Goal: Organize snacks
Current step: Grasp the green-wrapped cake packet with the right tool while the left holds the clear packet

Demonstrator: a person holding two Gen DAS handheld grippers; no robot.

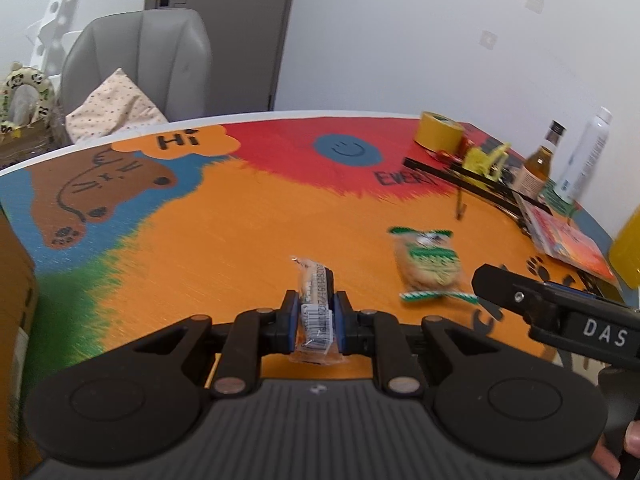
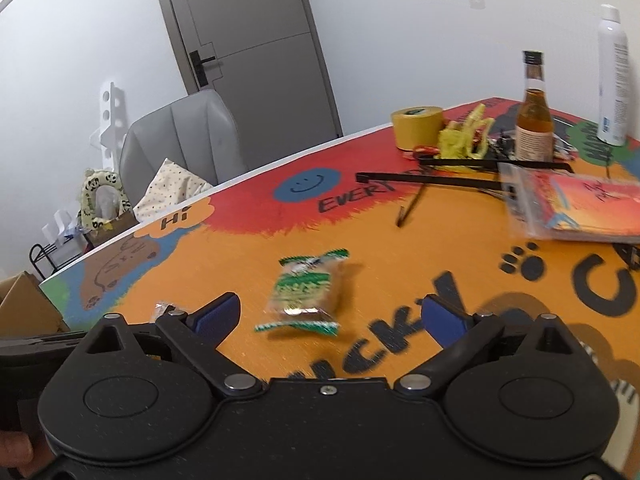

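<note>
Between tool (image 1: 316, 316) pads, clear barcoded snack wrapper (image 1: 316, 312)

Green snack packet (image 2: 306, 292) motion-blurred, print unreadable; yellow object (image 1: 628, 248) cut off by edge.

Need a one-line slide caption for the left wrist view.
Left gripper clamps a barcoded snack stick above the painted table; green snack pack lies ahead.

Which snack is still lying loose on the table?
On the big painted table, look at the orange patch below the blue smiley face. The loose snack packet lies flat there, marked by green-and-white crimped ends, unlike the narrow clear packet pinched in the left tool.
</note>
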